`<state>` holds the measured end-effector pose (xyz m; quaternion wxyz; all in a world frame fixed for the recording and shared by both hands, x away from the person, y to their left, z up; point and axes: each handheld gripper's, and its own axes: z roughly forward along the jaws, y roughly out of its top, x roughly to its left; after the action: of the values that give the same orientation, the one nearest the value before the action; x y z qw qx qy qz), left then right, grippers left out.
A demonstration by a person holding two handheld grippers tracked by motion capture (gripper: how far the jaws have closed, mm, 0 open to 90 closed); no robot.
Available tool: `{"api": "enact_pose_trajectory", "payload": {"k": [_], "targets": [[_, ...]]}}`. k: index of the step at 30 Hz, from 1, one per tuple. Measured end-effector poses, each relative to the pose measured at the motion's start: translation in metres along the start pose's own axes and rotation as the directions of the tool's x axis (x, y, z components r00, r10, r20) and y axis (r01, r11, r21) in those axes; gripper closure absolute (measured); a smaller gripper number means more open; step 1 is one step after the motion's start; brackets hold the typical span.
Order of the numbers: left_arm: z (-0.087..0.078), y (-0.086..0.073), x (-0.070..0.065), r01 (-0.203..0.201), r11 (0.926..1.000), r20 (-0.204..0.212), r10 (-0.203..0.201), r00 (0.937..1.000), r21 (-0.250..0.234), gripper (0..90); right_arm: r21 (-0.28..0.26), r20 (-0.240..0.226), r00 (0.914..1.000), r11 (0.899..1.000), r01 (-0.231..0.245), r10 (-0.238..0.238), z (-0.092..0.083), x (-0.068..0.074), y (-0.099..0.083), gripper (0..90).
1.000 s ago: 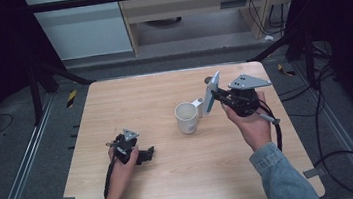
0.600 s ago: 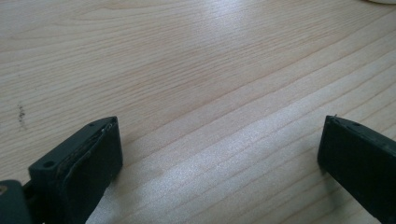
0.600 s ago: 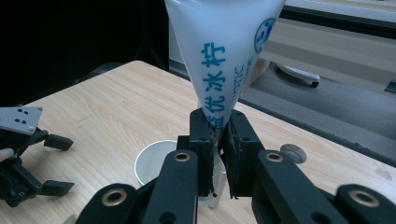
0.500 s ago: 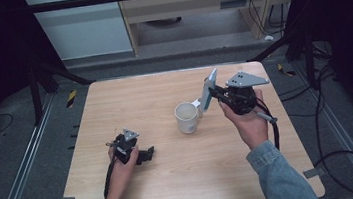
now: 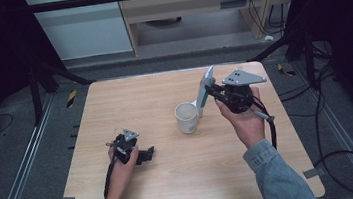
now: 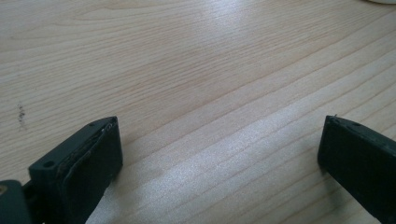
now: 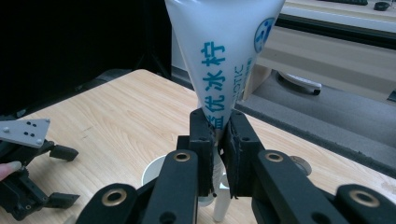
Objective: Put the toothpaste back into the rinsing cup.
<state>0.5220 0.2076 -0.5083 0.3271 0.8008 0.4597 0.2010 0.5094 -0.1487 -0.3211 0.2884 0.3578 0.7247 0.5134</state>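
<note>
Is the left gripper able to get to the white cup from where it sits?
Probably yes: the left gripper rests open on the table, with bare wood between it and the white cup.

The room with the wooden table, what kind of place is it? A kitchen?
Probably a lab or workshop, not a kitchen. The wooden table stands between metal rails on a grey floor, loose cables trail beside it, and dark screens stand at the sides.

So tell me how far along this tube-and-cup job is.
Done: the right gripper is shut on the white tube, which stands lifted with its cap end pointing down beside the white cup.
In hand: holding the tube over the table.
Left: nothing visibly squeezed out; the left gripper rests open on the table.
</note>
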Motion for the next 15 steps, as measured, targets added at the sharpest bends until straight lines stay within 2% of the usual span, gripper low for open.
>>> {"api": "enact_pose_trajectory", "payload": {"k": [15], "targets": [[0.000,0.000,0.000,-0.001,1.0000,0.000,0.001,1.0000,0.001,0.0,-0.033,-0.009,1.0000,0.999,-0.002,0.002,0.011,0.008,0.000,82.5]]}}
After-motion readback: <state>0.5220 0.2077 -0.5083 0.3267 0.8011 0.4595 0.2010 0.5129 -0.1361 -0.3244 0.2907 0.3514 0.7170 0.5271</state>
